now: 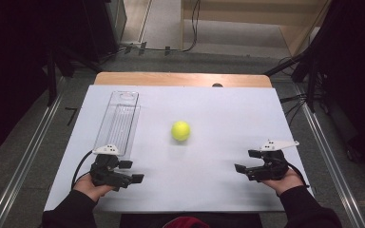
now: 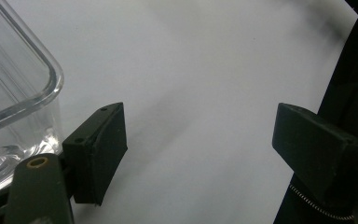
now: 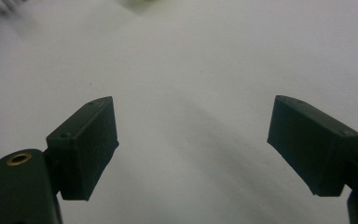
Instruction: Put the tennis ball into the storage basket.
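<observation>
Both grippers wait low in frame, left gripper (image 1: pixel 128 172) and right gripper (image 1: pixel 247 161) with fingers apart and empty, the tennis ball (image 1: pixel 180 130) mid-tabletop beside the clear tray (image 1: pixel 117 121); next, likely a reach to the ball.

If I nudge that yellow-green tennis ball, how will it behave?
The tennis ball is round and sits free on the flat white table, so it would probably roll. Its fuzzy look suggests decent grip, and it is likely light.
</observation>
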`<state>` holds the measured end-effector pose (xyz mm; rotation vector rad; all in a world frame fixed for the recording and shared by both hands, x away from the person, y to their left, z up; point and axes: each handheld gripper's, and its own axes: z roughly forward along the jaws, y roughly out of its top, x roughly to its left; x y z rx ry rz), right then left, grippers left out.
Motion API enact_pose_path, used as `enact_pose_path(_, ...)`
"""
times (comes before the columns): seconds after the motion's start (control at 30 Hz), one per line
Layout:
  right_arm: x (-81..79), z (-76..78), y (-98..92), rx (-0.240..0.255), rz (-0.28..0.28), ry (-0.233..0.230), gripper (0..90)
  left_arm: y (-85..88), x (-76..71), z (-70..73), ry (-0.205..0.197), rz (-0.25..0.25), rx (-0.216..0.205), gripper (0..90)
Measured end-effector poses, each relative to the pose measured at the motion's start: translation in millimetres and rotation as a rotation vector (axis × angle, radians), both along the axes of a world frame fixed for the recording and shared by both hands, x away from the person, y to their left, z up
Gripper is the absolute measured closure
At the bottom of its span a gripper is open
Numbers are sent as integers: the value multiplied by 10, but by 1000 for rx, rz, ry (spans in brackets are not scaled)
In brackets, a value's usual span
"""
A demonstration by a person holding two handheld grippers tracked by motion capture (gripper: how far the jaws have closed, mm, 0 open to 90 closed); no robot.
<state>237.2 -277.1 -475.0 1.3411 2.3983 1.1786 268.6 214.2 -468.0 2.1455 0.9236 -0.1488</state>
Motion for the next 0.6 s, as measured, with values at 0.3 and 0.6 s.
enact_pose_path(0.3, 13, -21, 53, 0, 21, 22, 139, 10, 18, -11, 8, 10, 4, 180)
enact_pose_path(0.6, 34, -62, 52, 2, 30, 39, 139, -32, 39, -9, 5, 1, 0, 180)
